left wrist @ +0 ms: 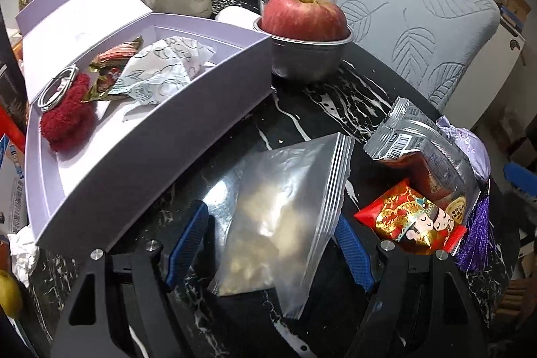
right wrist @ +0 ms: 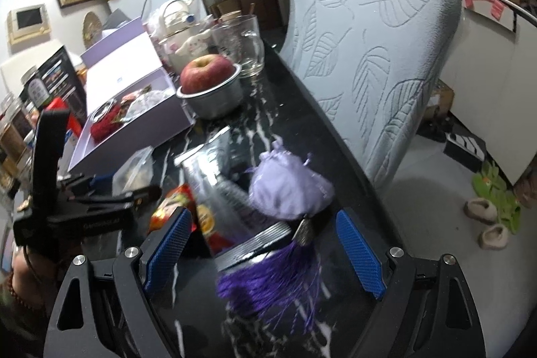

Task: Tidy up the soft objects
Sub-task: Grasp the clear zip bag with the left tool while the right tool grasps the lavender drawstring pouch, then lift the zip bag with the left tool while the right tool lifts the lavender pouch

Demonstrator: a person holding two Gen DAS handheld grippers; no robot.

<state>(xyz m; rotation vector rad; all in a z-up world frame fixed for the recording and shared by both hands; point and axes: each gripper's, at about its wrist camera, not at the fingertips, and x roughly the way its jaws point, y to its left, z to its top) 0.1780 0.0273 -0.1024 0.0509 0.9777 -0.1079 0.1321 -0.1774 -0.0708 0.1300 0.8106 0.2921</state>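
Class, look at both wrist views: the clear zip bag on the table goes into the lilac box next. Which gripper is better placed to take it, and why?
Probably the left gripper: its open fingers already flank the clear zip bag, with the lilac box just beside. The right gripper is open around the purple tassel and lilac pouch instead.

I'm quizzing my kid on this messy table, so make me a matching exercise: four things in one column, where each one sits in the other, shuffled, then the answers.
Things:
1. apple
2. red fuzzy scrunchie
3. clear zip bag
4. lavender sachet pouch

Places:
A. inside the open lilac box
B. on the black marble table, between the left tool's open blue fingers
C. in the small metal bowl
D. on the table ahead of the right tool, with its purple tassel lying between the fingers

Pairs: 1-C, 2-A, 3-B, 4-D
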